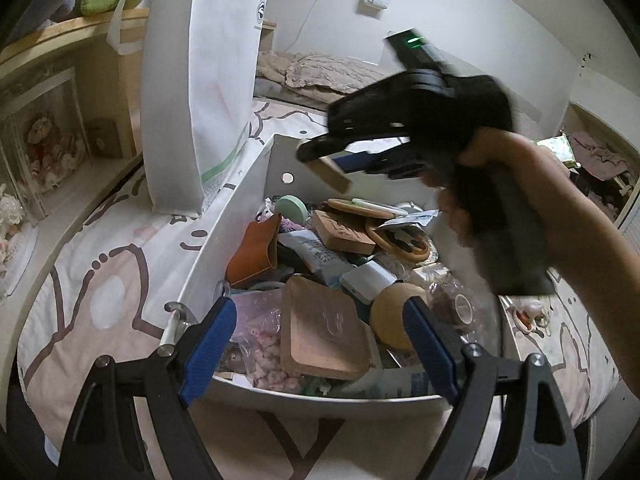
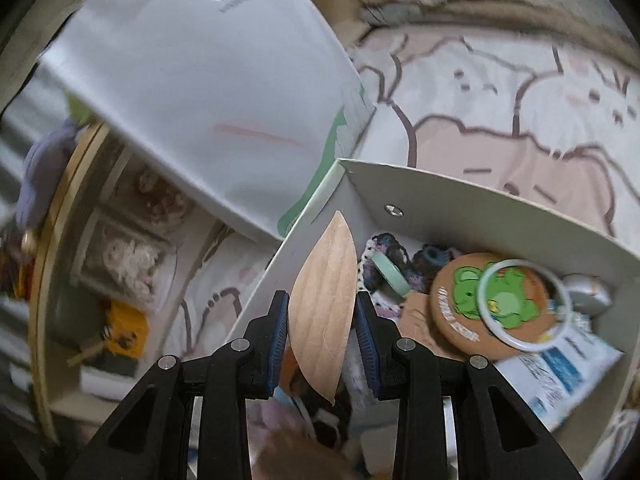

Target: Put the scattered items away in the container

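A white box [image 1: 240, 184] sits on the bed, full of small items: a square wooden tray [image 1: 320, 320], an orange leather pouch [image 1: 254, 250], a round frog coaster [image 2: 494, 304] and others. My right gripper [image 2: 322, 316] is shut on a thin wooden piece [image 2: 324, 300] and holds it above the box's far corner; it also shows in the left wrist view [image 1: 344, 168] with the wooden piece [image 1: 330, 176]. My left gripper [image 1: 320, 332] is open and empty above the box's near edge.
A tall white paper bag [image 1: 200, 92] stands against the box's left side. The box [image 2: 480, 208] rests on a cartoon-print bedspread [image 1: 100, 280]. A small trinket [image 1: 528, 312] lies on the bed to the right. Wooden shelves [image 1: 60, 120] are at the left.
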Available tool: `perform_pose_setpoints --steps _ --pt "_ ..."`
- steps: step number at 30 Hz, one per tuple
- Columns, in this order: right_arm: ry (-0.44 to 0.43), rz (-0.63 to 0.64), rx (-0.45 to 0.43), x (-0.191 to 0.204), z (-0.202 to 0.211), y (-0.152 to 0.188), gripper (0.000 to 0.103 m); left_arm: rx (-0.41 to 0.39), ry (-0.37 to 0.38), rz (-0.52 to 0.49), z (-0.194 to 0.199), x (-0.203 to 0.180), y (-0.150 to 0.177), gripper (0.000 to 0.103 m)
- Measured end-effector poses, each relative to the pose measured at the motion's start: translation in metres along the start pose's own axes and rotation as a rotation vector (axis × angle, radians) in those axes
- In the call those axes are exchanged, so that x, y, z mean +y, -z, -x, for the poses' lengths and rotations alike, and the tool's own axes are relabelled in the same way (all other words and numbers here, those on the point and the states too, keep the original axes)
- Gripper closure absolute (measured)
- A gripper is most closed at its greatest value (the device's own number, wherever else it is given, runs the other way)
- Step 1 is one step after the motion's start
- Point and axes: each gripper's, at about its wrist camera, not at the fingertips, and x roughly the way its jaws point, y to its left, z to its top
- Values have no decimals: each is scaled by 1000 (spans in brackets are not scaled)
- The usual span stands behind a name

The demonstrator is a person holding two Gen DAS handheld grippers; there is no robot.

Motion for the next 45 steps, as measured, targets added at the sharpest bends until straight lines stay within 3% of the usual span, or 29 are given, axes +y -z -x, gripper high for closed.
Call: perform_pose_setpoints --steps 10,11,12,13,29,45 --pt "-25 -131 -8 -13 -29 -24 66 -12 -27 -25 8 1 -4 17" --pt "-22 -133 -7 -13 -31 -25 60 -12 -29 -28 8 1 -5 17" --pt "-14 -130 -12 -12 -31 -25 34 -12 -29 -30 8 1 -5 17" --pt "-13 -124 -22 -11 -30 -25 15 -12 -29 -31 9 1 -5 17" --pt "-84 -75 -40 -3 2 -9 15 -28 -15 -44 16 -13 -7 17" --pt "24 146 -147 12 98 51 15 -55 -56 -42 43 -28 -2 17"
